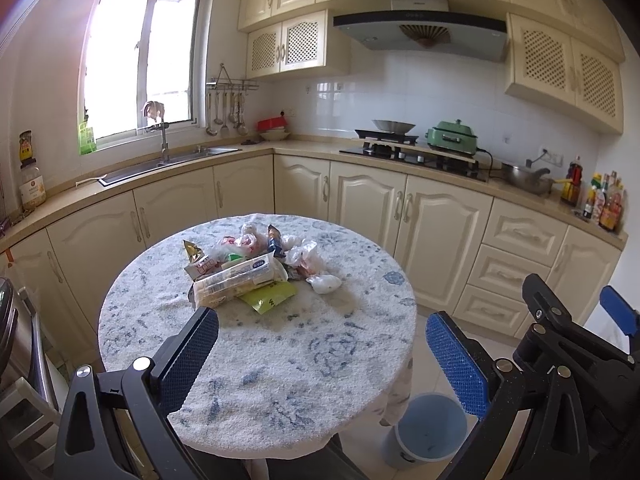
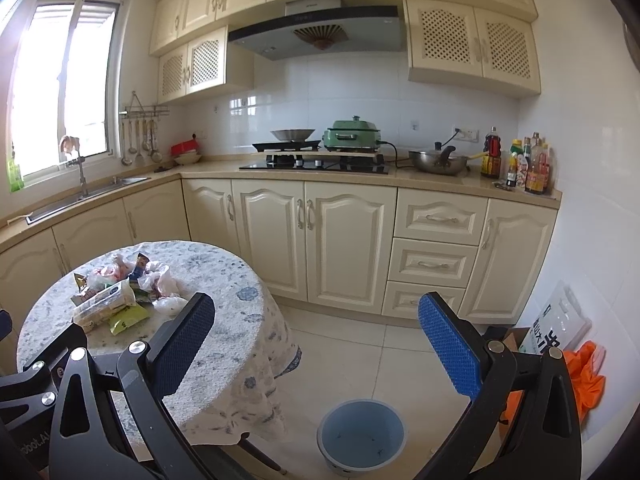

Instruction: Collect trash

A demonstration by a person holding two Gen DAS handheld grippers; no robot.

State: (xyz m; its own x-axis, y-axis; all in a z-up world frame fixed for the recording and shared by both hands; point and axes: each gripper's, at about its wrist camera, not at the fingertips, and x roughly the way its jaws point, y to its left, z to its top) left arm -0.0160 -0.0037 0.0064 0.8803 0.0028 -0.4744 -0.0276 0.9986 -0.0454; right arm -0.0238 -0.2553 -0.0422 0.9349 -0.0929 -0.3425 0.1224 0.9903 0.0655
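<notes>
A heap of trash [image 1: 248, 266] lies at the far middle of the round table [image 1: 304, 364]: a long cream wrapper [image 1: 240, 278], a green packet [image 1: 266, 296], crumpled white bags [image 1: 324, 283] and small snack wrappers. The right wrist view shows the same heap [image 2: 120, 292] at the left. A blue-grey bin [image 2: 362, 436] stands on the floor by the table, also in the left wrist view as the bin [image 1: 428, 428]. My left gripper [image 1: 322, 356] is open above the table's near half, holding nothing. My right gripper [image 2: 318, 338] is open over the floor above the bin, holding nothing.
Cream cabinets and a counter run along the far walls, with a sink [image 1: 168, 164], a stove [image 2: 316, 164] and bottles [image 2: 528, 168]. An orange bag [image 2: 588, 380] and a white package [image 2: 556, 324] lie against the right wall. A metal appliance [image 1: 12, 340] stands at the left.
</notes>
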